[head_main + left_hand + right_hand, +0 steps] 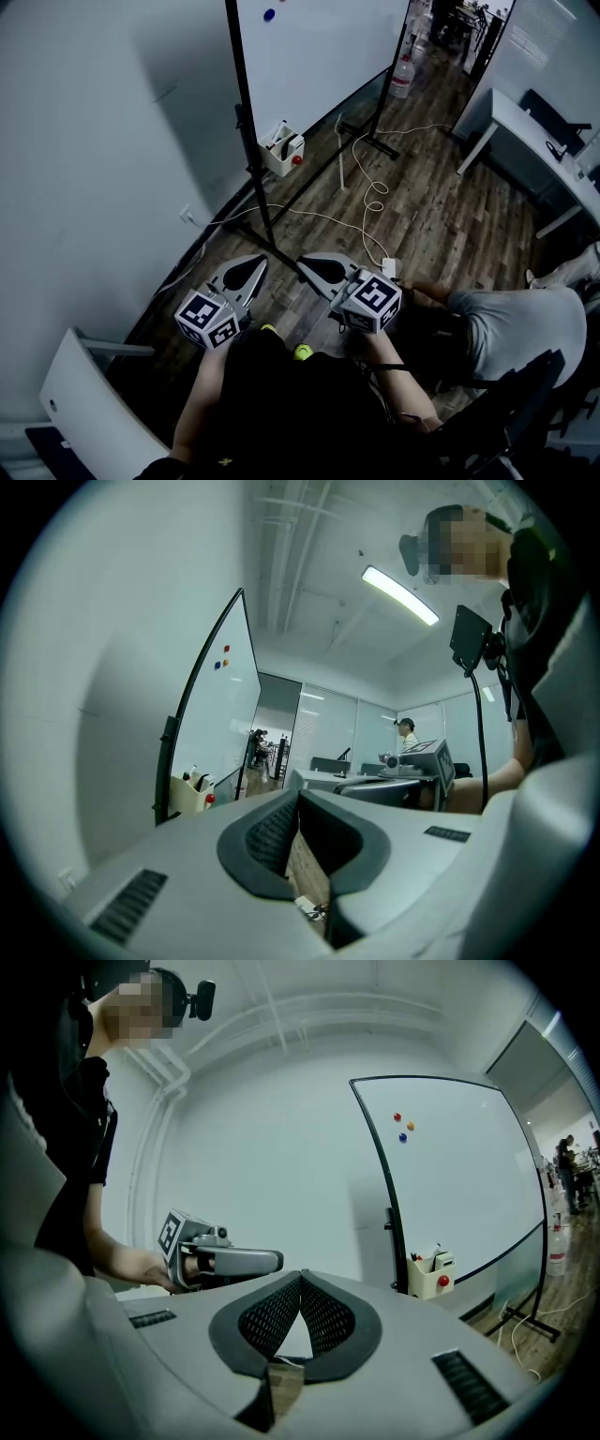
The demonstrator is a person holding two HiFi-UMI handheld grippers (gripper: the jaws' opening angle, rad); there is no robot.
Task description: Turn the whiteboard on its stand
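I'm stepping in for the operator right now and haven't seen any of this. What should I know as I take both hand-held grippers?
Left hand-held gripper: shut, empty, held out ahead of the person.
Right hand-held gripper: shut, empty, beside the left one.
Whiteboard: upright on its stand near the wall, ahead of both grippers. Neither touches it. A marker box sits by the near post, and a cable lies on the floor around the stand's feet.
Done: nothing visible; the board has not been gripped.
Left: reach the frame, grip it and turn the board. The cable may need watching.
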